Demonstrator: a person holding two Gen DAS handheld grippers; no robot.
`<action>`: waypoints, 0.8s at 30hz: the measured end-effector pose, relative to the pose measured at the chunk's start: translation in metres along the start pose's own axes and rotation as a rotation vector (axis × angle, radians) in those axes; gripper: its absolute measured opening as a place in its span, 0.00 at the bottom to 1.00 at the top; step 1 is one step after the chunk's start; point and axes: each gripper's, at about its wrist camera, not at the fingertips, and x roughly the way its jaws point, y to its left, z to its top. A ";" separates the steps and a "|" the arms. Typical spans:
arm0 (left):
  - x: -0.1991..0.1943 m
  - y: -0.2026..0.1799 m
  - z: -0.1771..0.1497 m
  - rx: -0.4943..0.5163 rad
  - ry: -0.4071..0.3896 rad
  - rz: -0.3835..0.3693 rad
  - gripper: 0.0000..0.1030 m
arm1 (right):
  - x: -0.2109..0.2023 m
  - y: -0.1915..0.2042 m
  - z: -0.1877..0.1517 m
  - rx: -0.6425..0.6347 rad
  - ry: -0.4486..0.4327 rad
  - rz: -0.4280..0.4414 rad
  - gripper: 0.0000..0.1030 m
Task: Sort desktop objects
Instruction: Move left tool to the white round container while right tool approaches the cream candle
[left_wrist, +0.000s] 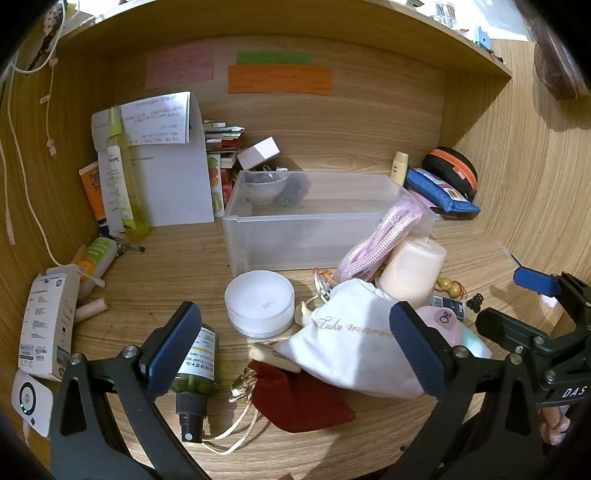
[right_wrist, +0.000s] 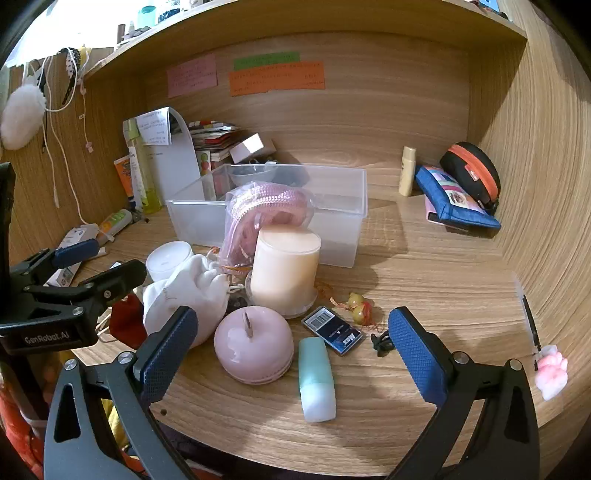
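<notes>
A clear plastic bin (left_wrist: 303, 218) stands mid-desk, also in the right wrist view (right_wrist: 332, 206), with a bowl (left_wrist: 264, 186) inside. In front lie a white round case (left_wrist: 259, 302), a white drawstring pouch (left_wrist: 354, 343), a red velvet pouch (left_wrist: 299, 398), a green spray bottle (left_wrist: 195, 376), a cream candle jar (right_wrist: 284, 269), a bagged pink cord (right_wrist: 258, 210), a pink apple-shaped case (right_wrist: 253, 343), a mint tube (right_wrist: 317, 380) and a dark blue card (right_wrist: 334, 334). My left gripper (left_wrist: 295, 354) is open above the pouches. My right gripper (right_wrist: 291, 350) is open around the apple case and tube.
Bottles and papers (left_wrist: 147, 162) stand at the back left. A blue pouch (right_wrist: 458, 203) and a black-orange case (right_wrist: 472, 173) lie at the back right. A white box (left_wrist: 48, 328) and a white device (left_wrist: 31, 402) lie at the left. A pink charm (right_wrist: 550, 373) lies at the right edge.
</notes>
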 end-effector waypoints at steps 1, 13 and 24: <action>0.000 0.000 0.000 0.001 0.001 -0.001 1.00 | 0.000 0.000 0.000 -0.001 0.000 -0.001 1.00; 0.001 -0.003 0.002 0.000 0.006 -0.002 1.00 | 0.000 0.000 0.000 0.003 0.002 0.002 1.00; 0.001 -0.007 0.001 0.004 0.006 -0.003 1.00 | -0.001 0.001 -0.002 0.000 0.002 0.008 1.00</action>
